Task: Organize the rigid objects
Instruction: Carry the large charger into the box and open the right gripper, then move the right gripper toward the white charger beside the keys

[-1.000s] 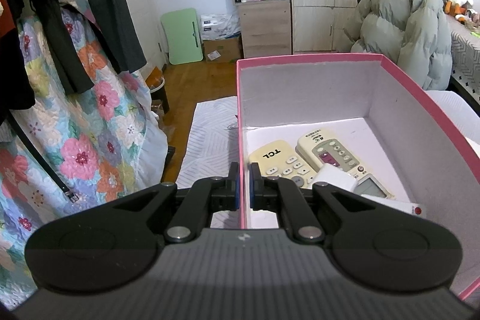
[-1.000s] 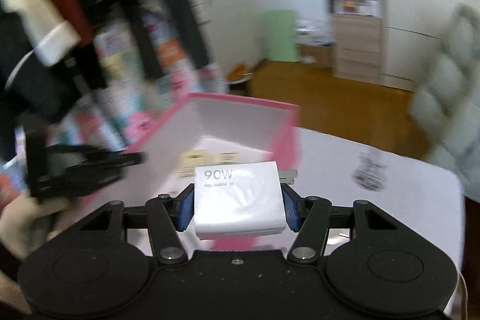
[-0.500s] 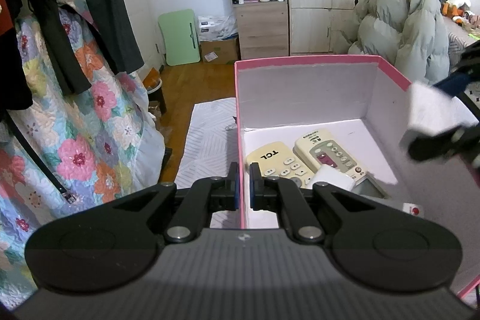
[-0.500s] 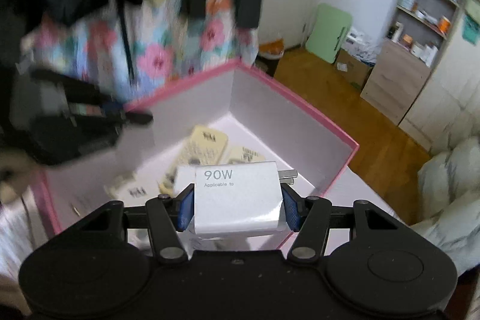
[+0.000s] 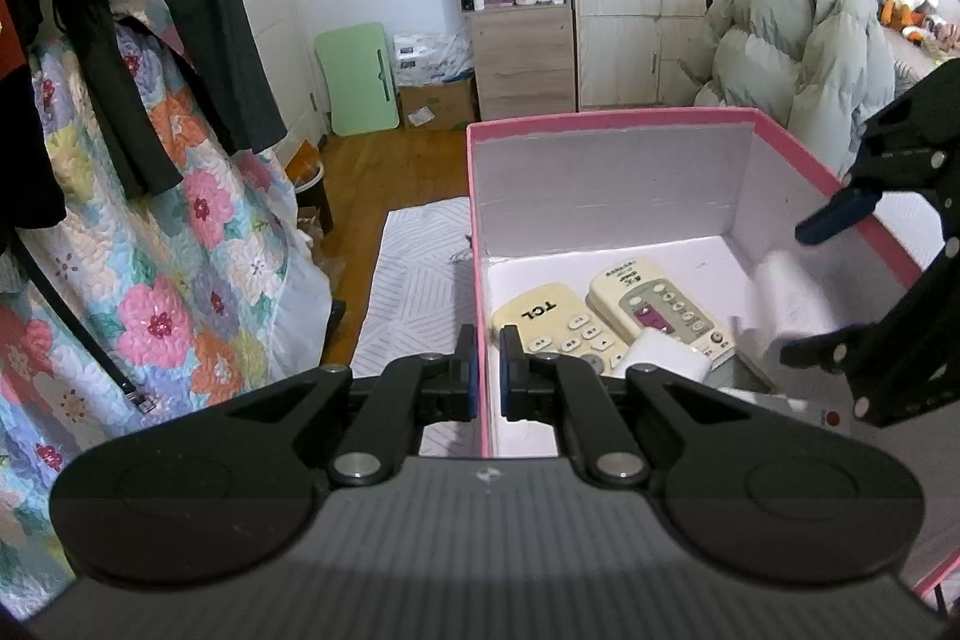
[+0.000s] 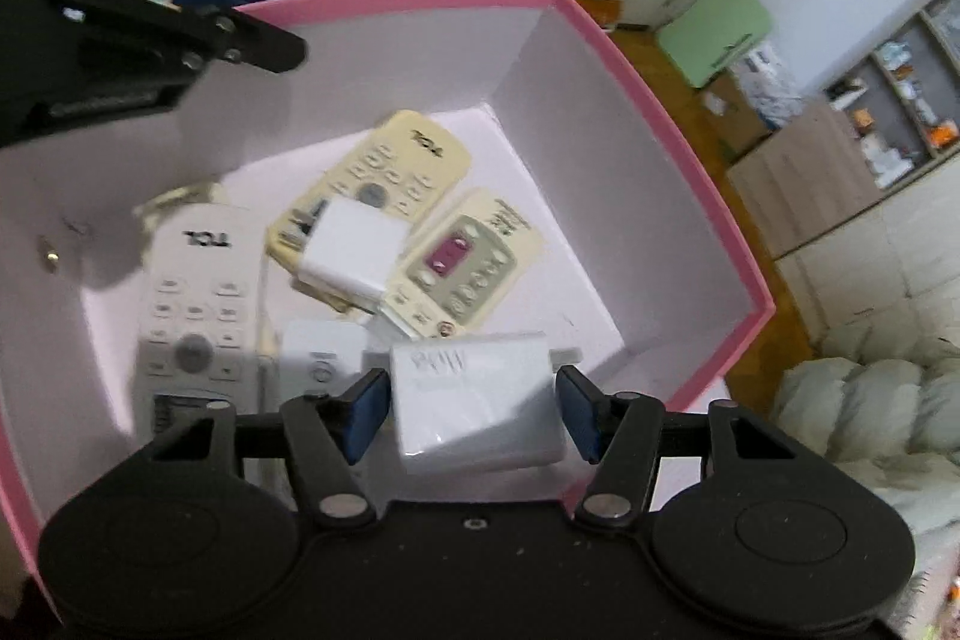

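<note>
The right gripper (image 6: 471,421) has swung from beside the pink box (image 6: 660,112) to above its inside, tipped downward and rolled; its jaws, a second ago tight on the white charger (image 6: 480,409), are now opening, with small gaps showing at both pads; in the left wrist view the gripper (image 5: 840,292) has come in at the right edge, over the box (image 5: 606,122).

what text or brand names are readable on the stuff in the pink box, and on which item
"TCL": yellowish remote, near the box's left wall.
"TCL": white remote, upside down in the right wrist view.
Grey-faced remote: small print at its top, too small to read.
Large white charger between the right gripper pads: print blurred, unreadable.
</note>
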`<state>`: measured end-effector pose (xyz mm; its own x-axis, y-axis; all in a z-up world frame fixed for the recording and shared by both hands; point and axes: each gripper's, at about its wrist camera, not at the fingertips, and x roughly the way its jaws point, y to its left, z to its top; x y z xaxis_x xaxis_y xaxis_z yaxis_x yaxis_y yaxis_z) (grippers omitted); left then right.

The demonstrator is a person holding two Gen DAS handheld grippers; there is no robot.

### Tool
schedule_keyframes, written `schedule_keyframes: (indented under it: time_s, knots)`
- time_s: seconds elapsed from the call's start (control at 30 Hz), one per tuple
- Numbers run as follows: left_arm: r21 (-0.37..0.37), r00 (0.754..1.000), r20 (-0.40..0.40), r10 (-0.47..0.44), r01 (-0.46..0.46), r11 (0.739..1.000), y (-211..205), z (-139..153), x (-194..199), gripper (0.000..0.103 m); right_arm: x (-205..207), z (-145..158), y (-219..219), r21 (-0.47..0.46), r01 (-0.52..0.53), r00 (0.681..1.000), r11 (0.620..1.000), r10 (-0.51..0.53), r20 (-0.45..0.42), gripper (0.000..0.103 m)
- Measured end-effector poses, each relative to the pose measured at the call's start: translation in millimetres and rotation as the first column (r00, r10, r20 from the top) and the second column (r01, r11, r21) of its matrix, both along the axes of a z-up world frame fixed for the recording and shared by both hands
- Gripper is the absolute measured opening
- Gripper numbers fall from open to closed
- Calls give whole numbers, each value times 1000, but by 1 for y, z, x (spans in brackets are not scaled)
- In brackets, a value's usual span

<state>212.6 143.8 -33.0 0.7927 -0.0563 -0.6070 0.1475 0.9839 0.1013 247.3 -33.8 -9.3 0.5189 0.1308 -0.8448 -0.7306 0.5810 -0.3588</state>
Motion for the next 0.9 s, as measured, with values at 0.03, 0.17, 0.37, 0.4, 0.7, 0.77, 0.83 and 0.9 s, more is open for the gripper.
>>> schedule_keyframes:
  time_s: [0.03, 0.17, 0.37, 0.4, 0.7, 0.77, 0.83, 0.9]
  knots:
    - [-3, 1000, 2, -4, 4, 1000, 0, 0, -1, 5, -3, 5, -4, 16, 8, 1000, 1000, -8, 17, 67]
    - [8, 1000, 0, -5, 5, 1000, -1, 0, 0, 5, -17, 34, -31, 150, 55, 997, 987, -62, 46, 69]
    - [14, 1000, -1, -3, 3, 1000, -3, 0, 1, 5, -43, 62, -98, 393, 185, 981, 901, -195, -14, 83]
    - [18, 1000, -1, -4, 4, 1000, -3, 0, 0, 5, -46, 61, -111, 421, 222, 973, 879, -227, -37, 83]
    - [17, 1000, -5, -5, 5, 1000, -4, 0, 2, 6, -91, 13, -183, 573, 433, 874, 696, -480, -78, 85]
    - [9, 1000, -7, -2, 2, 1000, -3, -1, 3, 6, -91, -3, -192, 576, 486, 845, 657, -521, -118, 85]
    - [14, 1000, -5, 0, 0, 1000, -3, -1, 2, 6, -91, -18, -199, 572, 529, 819, 627, -554, -151, 85]
    - [20, 1000, -4, 2, -2, 1000, -4, -2, 1, 6, -86, -33, -202, 564, 562, 803, 605, -564, -195, 85]
